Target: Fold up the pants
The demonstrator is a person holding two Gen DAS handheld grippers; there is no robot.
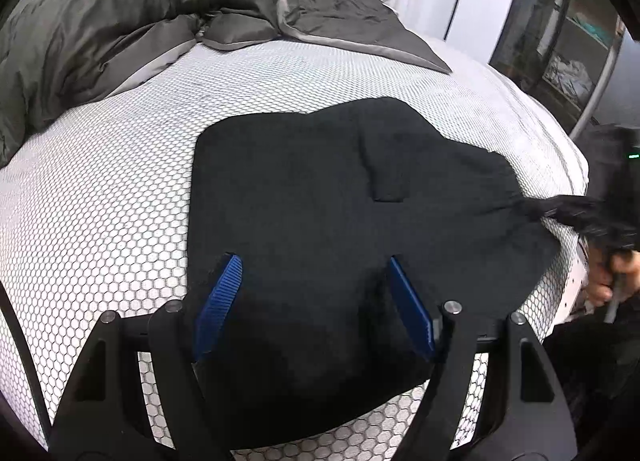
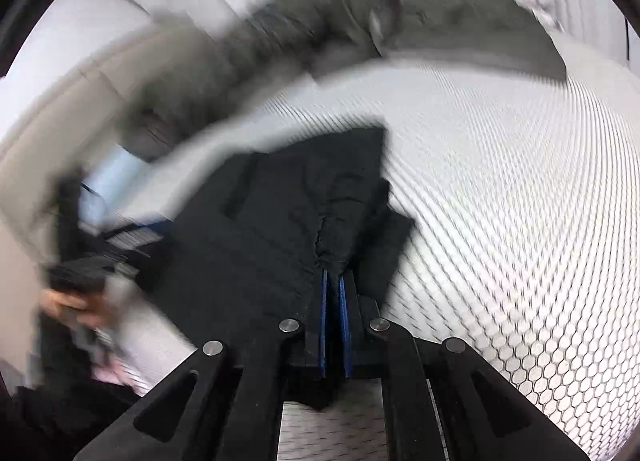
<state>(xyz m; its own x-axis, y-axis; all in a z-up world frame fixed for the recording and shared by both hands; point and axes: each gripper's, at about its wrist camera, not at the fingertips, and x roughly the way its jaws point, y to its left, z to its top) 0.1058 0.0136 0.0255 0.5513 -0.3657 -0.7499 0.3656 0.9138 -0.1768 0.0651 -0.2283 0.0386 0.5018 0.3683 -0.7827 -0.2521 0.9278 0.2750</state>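
Pants (image 1: 320,197) lie spread on your mattress (image 1: 100,201), filling the frame's centre. Your left gripper (image 1: 314,273) hangs over their near edge, jaws wide, gripping nothing. Your right gripper (image 2: 334,281), lower centre, is clamped on a bunched pants edge.

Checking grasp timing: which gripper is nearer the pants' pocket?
Hard to call; perhaps right. The right gripper is clamped on the black pants at their edge; the left gripper hovers open over them, short of the pocket.
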